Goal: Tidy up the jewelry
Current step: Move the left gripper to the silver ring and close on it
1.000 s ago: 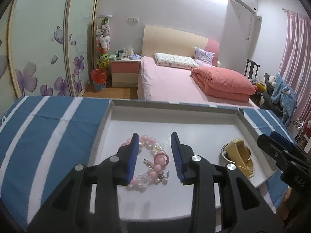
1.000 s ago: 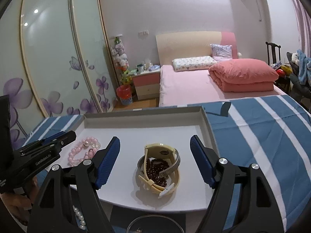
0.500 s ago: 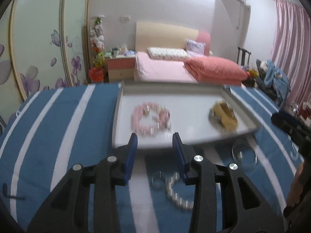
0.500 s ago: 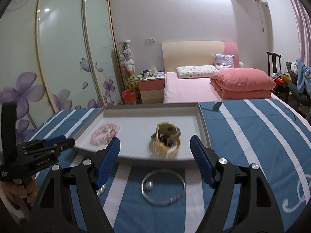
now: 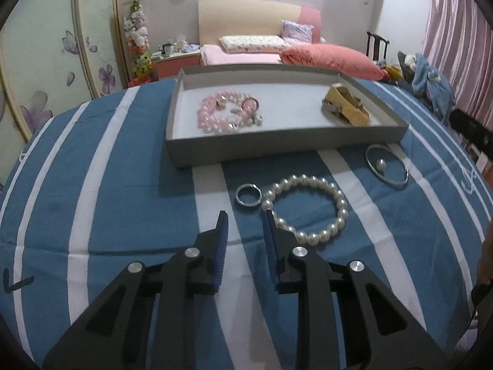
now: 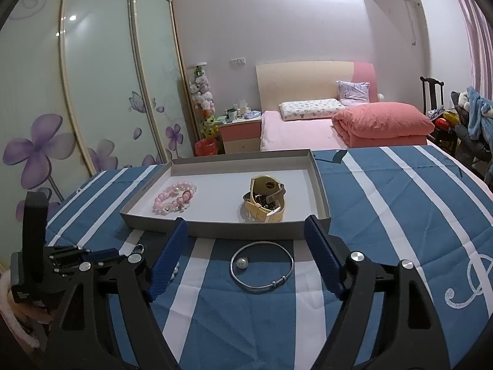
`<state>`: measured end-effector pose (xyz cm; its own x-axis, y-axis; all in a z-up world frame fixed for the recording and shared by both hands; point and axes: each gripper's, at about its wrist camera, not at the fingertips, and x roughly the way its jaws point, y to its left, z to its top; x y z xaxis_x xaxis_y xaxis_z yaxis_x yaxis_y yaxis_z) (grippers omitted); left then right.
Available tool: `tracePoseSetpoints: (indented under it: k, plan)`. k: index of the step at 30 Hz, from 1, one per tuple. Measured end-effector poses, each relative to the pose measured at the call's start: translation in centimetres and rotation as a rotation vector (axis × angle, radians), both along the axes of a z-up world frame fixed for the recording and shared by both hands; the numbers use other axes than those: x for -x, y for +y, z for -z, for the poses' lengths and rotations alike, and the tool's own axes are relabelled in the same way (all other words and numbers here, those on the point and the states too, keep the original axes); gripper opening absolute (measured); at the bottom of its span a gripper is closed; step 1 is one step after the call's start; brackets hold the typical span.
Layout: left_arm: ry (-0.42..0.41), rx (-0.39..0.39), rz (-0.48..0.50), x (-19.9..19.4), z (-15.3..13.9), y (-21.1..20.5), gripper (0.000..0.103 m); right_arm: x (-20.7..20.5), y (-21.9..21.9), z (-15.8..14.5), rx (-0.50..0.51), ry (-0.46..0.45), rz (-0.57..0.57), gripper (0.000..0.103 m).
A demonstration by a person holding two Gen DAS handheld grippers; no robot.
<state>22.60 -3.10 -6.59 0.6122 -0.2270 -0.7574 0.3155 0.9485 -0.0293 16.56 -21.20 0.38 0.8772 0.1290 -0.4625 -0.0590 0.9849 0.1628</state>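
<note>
Left wrist view: the left gripper (image 5: 245,225) has pulled back out of the grey tray (image 5: 277,148) since a second ago, when its fingers sat over the pink bead bracelet (image 5: 226,115). That bracelet now lies inside the tray at its left end. Fingers are parted by a narrow gap and hold nothing. Just ahead of them on the blue striped surface (image 5: 123,185) lie a small silver ring (image 5: 248,195) and a white pearl bracelet (image 5: 306,205), the right finger's tip overlapping the pearls. A silver bangle (image 5: 386,166) with a loose pearl (image 5: 380,164) inside it lies further right.

Right wrist view: the right gripper (image 6: 246,259) has backed out too; earlier it straddled the yellow watch (image 6: 266,200), which now rests at the tray's right end with dark beads tucked inside its strap. Fingers are spread wide, empty, framing the bangle on the cloth.

Meaning: two items look stowed, four loose pieces remain outside. Likely next picks are ring or pearls for the left, bangle for the right.
</note>
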Motion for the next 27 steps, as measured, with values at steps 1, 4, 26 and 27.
tracePoseSetpoints:
  k: [1,4,26,27]
  plan:
    - [0.015,-0.006,0.01,-0.1,0.2,-0.2,0.024,0.1,-0.1,0.1,-0.002,0.001,0.001,0.078]
    - [0.027,-0.027,0.019,-0.4,0.5,-0.7,0.024,0.2,-0.5,0.3,-0.011,0.005,0.006,0.078]
    - [0.026,-0.045,-0.031,-3.5,0.5,-1.3,0.022,-0.4,-1.6,1.2,-0.031,0.038,0.02,0.078]
    - [0.027,-0.043,-0.047,-3.6,0.5,-0.9,0.022,-0.4,-1.6,1.2,-0.031,0.04,0.021,0.078]
